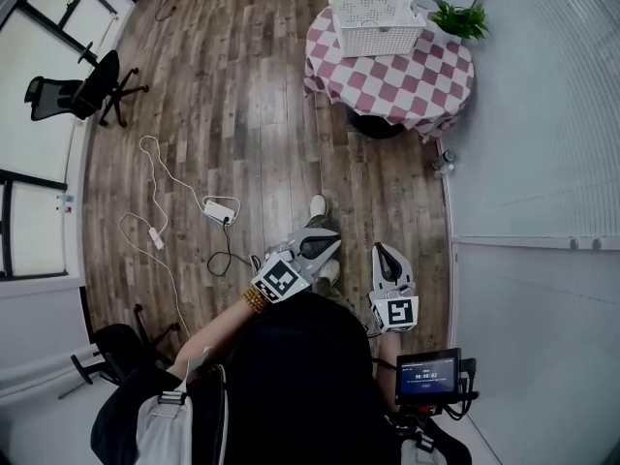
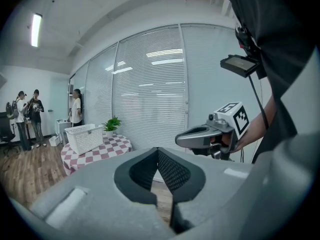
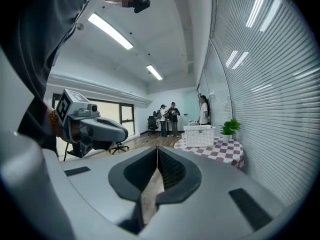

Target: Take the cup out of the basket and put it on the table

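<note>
Both claws are held out in front of the person, well apart from the bench. The left claw is closed: its two smooth grey jaws are pressed tip to tip, and nothing is held between the black, bumpy pads. The right claw is closed the same way, with nothing in it. A cube with black and white squares is carried on the back of each one.

Far ahead, a round bench is seen. It is covered with a cloth of red and white squares that hangs down in soft folds. On it a white plastic basket is set (a box shape, with walls full of little holes). The cup is not seen in any view, so whether it is inside the basket cannot be told.

A small green leafy plant is placed just beside the basket, near the striped blinds. The floor is made of long brown wood planks and looks shiny. Thin white cables are curled on it.
</note>
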{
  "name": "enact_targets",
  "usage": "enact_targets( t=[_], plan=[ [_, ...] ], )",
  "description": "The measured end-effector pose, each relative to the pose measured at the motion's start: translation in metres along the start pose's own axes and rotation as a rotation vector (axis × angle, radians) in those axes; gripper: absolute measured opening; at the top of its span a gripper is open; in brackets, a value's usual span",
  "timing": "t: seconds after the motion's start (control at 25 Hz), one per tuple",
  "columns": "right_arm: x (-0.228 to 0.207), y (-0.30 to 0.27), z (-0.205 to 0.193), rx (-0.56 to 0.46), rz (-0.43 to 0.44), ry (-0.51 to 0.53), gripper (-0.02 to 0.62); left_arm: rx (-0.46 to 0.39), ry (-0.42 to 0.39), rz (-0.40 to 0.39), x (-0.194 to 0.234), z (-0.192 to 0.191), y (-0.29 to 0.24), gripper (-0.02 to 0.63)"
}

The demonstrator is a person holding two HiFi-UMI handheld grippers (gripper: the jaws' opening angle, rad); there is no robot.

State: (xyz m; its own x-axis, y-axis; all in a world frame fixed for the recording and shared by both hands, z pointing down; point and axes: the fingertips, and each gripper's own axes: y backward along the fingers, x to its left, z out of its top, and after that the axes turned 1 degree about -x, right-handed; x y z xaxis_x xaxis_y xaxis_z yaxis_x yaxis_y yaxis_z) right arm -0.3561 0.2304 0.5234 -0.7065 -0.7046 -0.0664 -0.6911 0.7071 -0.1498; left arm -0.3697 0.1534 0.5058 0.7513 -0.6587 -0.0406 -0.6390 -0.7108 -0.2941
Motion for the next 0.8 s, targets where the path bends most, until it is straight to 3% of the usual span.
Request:
enact_targets(
  t=[0.16, 0.6, 0.8],
  plan=[
    [-0.021, -0.015, -0.005, 0.014, -0.014, 0.02, 0.011, -0.046, 0.006, 0.0, 0.024, -0.001, -0.024, 0.005],
    [-0.106, -0.081, 0.045, 0.02, -0.133, 0.043, 0.011, -0.105, -0.031, -0.153, 0.105, 0.047, -0.114, 0.005],
    [-0.126, -0.128, 0.055, 0.064, -0.121, 0.044, 0.011, -0.15, -0.03, -0.181, 0.155, 0.064, -0.145, 0.005]
  ],
)
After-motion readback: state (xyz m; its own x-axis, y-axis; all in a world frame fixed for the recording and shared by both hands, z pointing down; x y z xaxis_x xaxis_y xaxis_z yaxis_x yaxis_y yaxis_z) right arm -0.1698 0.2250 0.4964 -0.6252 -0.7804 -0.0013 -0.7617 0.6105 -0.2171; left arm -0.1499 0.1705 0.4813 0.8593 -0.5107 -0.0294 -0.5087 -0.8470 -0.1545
